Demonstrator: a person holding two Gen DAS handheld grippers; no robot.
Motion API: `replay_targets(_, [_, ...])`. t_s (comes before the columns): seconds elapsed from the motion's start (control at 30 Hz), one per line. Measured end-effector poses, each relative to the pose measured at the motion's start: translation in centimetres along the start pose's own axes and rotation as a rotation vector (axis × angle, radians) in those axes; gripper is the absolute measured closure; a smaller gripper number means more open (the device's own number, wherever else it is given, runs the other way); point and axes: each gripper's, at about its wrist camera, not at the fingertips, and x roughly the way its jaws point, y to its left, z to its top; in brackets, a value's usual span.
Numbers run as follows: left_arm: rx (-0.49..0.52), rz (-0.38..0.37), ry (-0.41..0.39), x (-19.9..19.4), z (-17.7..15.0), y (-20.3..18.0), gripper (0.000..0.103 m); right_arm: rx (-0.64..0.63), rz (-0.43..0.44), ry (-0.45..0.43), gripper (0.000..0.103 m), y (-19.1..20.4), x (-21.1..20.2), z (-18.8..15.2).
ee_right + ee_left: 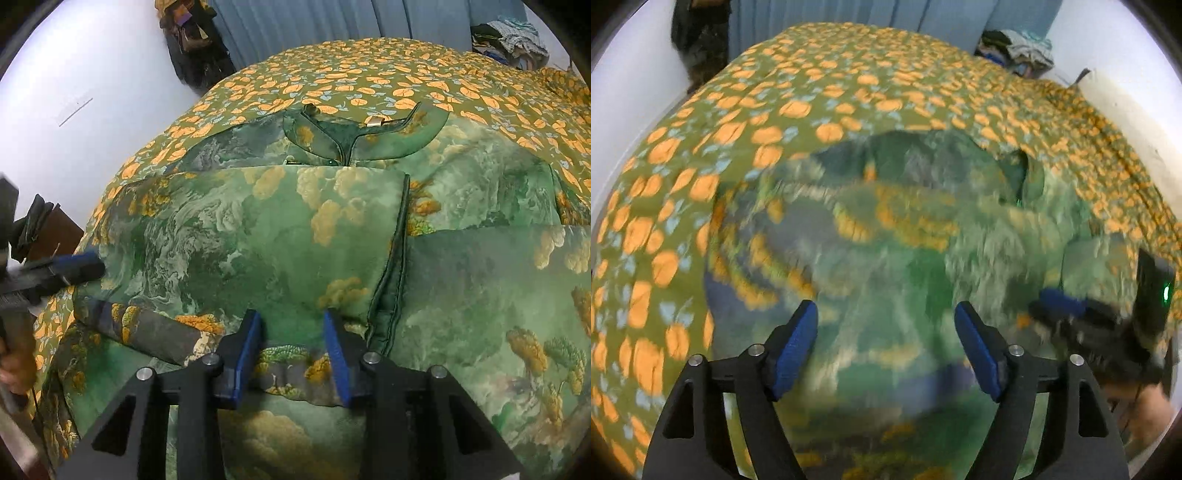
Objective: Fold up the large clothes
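The green printed garment (280,229) lies spread on the bed, on top of an olive bedspread with orange flowers (369,81), its collar (354,136) pointing away toward the blue curtain (314,26). And we're well into the fold here: both side panels already lie turned in over the middle, the near-left one ending in a dark piped edge (399,251) that runs down the centre, and a second panel (498,295) lies over the right half beside it. A sleeve-like roll (147,328) sits across the lower left, not tidy yet. The right gripper (291,347) hovers low over the bottom of the garment, its jaws partly apart with a ridge of cloth bunched between the blue pads; whether they actually pinch that ridge I can't tell. The left gripper (886,350) has its jaws wide apart, nothing clamped, fabric passing blurred beneath it; in the right wrist view it shows at the far left edge (74,267), just beside the garment's side. A pile of other clothes (509,40) waits at the bed's far corner. By my reckoning the lengthwise folds are done, and what's left is bringing the hem up toward the collar, then squaring the bundle and smoothing that loose sleeve.
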Motion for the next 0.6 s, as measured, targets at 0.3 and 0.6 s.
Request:
replay_targets(0.3, [-0.061,0.119,-0.011,6.4,5.3,2.3,0.01,-0.003,0.001,-0.016,0.068,0.0,-0.4,-0.6])
replay_targets(0.6, [-0.042,0.059,0.008,5.8,1.1,2.5,0.008,-0.007,-0.001,-0.026,0.068,0.0,-0.4,-0.8])
